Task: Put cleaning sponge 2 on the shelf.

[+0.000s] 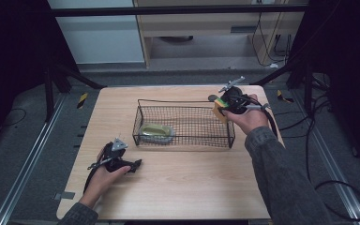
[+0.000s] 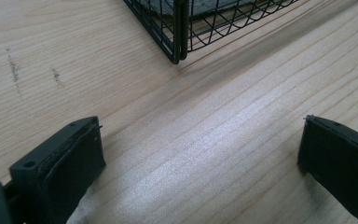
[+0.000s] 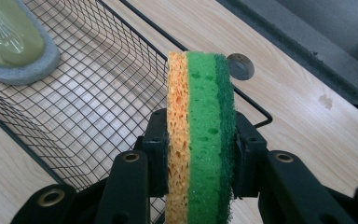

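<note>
My right gripper (image 3: 200, 135) is shut on a sponge (image 3: 200, 126) with orange, light green and dark green layers, held on edge between the jaws. In the high view this sponge (image 1: 219, 109) hangs at the right end of a black wire basket (image 1: 183, 139), with the right gripper (image 1: 225, 107) above that end's rim. A grey-rimmed, olive-topped scrubber (image 1: 156, 131) lies in the basket's left part, and the scrubber (image 3: 14, 44) appears again at the top left of the right gripper view. My left gripper (image 1: 135, 165) rests on the wooden table (image 1: 178, 187) in front of the basket's left corner (image 2: 179, 32), jaws wide apart with bare wood between them.
A round grey hole cap (image 3: 240, 66) sits in the tabletop behind the sponge. Cables (image 1: 337, 187) trail on the floor to the right of the table. A dark frame bar (image 1: 178, 10) spans the far side. Bare wood stretches along the table's front.
</note>
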`<state>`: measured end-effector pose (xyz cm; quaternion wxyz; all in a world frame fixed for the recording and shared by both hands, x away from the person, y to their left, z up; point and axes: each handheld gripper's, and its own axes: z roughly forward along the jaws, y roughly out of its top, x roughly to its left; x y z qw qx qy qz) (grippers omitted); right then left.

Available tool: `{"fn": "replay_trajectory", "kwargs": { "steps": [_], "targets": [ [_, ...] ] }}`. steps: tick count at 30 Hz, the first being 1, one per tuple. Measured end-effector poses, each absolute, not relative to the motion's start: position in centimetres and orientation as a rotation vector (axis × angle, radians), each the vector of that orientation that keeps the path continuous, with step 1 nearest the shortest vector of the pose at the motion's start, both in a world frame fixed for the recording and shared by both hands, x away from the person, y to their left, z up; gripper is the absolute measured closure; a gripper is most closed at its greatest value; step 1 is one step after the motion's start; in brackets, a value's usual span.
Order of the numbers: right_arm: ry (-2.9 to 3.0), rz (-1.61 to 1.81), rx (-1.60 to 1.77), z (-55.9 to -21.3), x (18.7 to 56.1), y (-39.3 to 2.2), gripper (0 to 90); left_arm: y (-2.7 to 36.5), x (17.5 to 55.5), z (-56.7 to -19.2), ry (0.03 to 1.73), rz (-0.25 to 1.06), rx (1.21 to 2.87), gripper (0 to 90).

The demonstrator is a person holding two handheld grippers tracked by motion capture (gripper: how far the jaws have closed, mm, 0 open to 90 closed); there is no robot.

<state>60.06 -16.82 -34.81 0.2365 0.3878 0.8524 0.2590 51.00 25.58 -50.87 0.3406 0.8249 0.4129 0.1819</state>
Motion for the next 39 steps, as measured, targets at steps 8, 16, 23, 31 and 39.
{"fn": "replay_trajectory", "kwargs": {
  "steps": [8,16,23,31,39],
  "targets": [
    [2.347,0.714,1.094,-36.3,60.9,-17.4,64.7,25.6,51.0,-50.9,1.075,0.473,2.146,0.0],
    [2.353,0.707,1.108,-36.7,61.3,-17.9,64.7,25.6,51.0,-50.9,1.075,0.473,2.146,0.0],
    [2.361,0.69,1.115,-37.4,61.6,-18.0,64.7,25.6,51.0,-50.9,1.078,0.471,2.144,0.0],
    [2.372,0.686,1.125,-38.3,61.9,-18.0,64.7,25.6,51.0,-50.9,1.078,0.471,2.144,0.0],
    [2.379,0.668,1.132,-39.0,62.3,-17.7,64.7,25.6,51.0,-50.9,1.078,0.471,2.144,0.0]
  ]
}}
